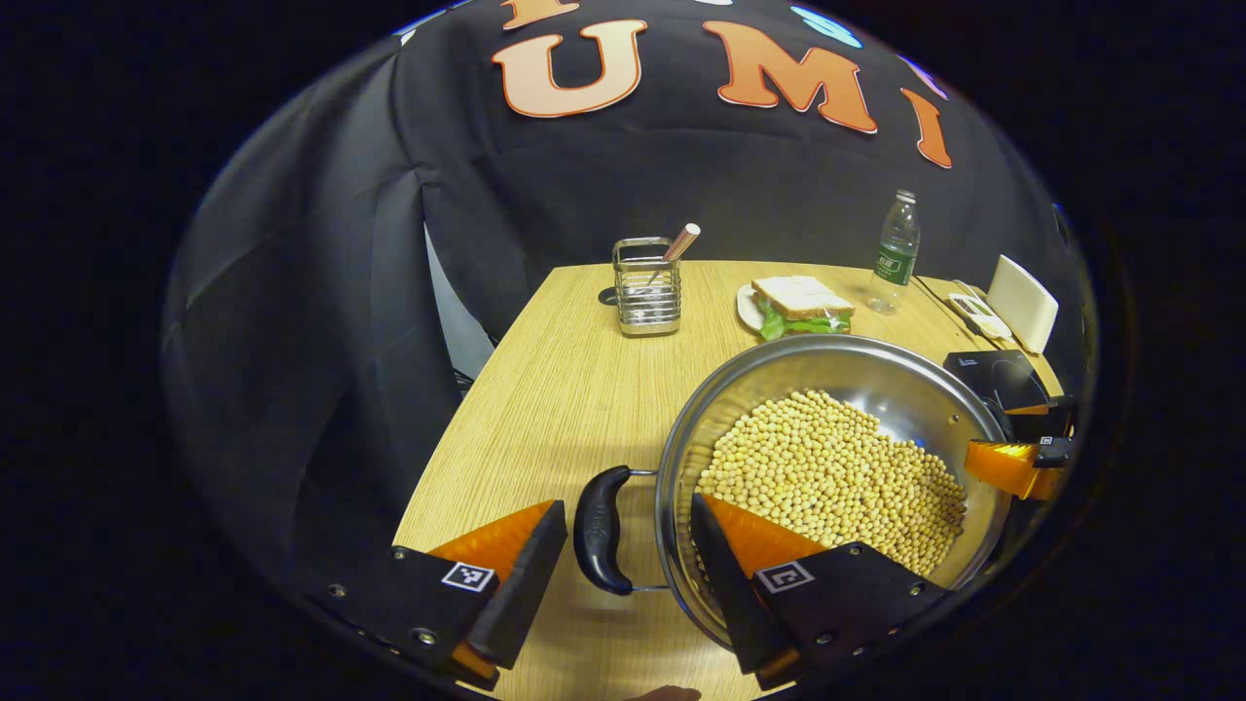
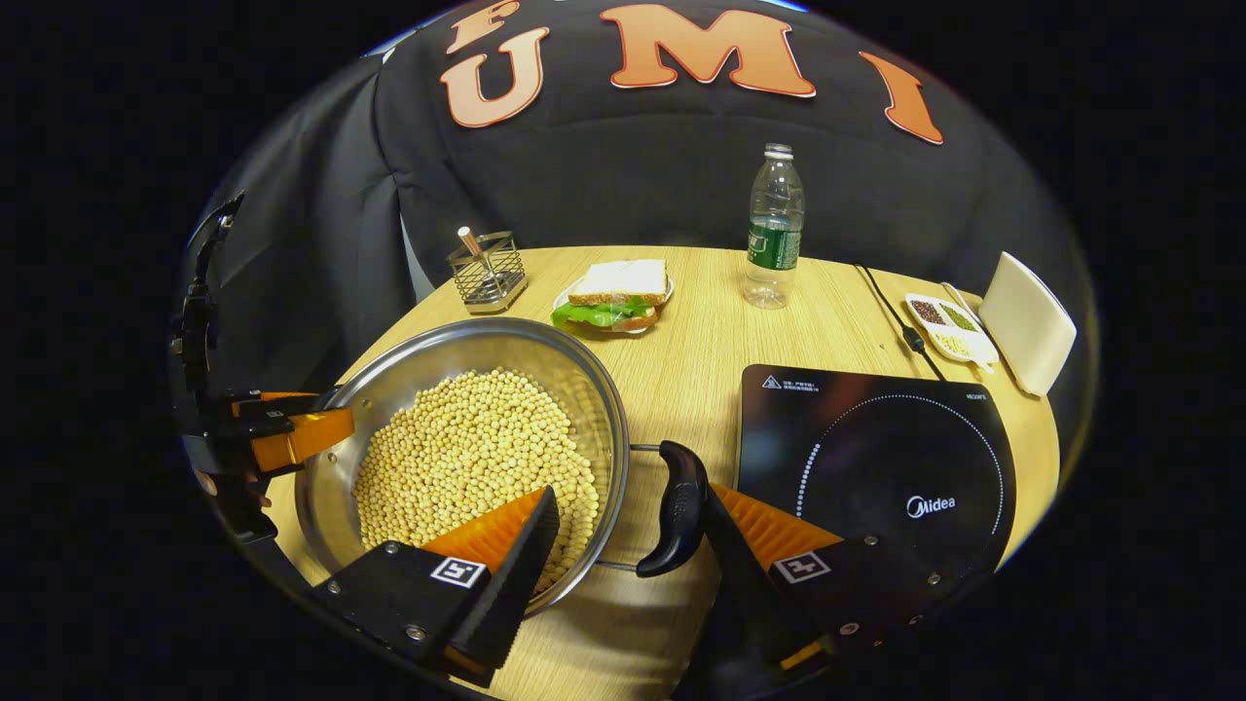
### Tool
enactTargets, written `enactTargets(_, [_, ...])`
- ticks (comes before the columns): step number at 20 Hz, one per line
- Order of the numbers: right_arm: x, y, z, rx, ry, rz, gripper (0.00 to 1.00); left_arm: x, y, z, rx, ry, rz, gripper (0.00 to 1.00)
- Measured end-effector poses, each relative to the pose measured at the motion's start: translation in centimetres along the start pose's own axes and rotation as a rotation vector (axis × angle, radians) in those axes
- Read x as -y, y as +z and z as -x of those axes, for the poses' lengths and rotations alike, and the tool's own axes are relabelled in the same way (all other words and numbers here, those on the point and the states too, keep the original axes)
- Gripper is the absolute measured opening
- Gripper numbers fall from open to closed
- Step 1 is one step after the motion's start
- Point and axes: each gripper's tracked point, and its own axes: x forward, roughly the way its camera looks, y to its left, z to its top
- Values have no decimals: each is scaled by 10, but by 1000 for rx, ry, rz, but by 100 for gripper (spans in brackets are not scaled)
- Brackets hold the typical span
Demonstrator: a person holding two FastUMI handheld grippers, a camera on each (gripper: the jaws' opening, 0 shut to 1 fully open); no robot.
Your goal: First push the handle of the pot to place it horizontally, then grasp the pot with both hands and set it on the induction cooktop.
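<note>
pot | handles between open left tongs, right tongs

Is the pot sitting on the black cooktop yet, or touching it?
Apart. The right gripper view shows bare table between the pot and the cooktop.

Right gripper at the pot's handle

The right gripper stood open, its fingers straddling the pot's rim and black handle. Soybeans filled the pot. The induction cooktop lay just beside it; the left gripper was at the far rim.
</note>
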Motion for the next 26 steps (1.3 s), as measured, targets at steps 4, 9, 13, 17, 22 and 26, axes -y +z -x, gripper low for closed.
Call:
enactTargets(4, [0,2,-7,7,-25,7,88,-1,1,-10,12,7,21,82])
enactTargets(9, [0,6,-17,19,-41,30,88,6,-11,-14,-29,-20,28,82])
enactTargets(13, [4,4,-18,10,-86,70,77,5,-17,-13,-51,-27,20,82])
enactTargets(17, [4,7,-24,-2,-72,50,75,4,-21,-16,-72,-40,21,82])
enactTargets(22, [2,6,-31,14,-91,99,80,6,-21,-15,-71,-24,31,78])
enactTargets(26, [3,6,-33,6,-107,83,76,4,-19,-16,-62,-31,43,72])
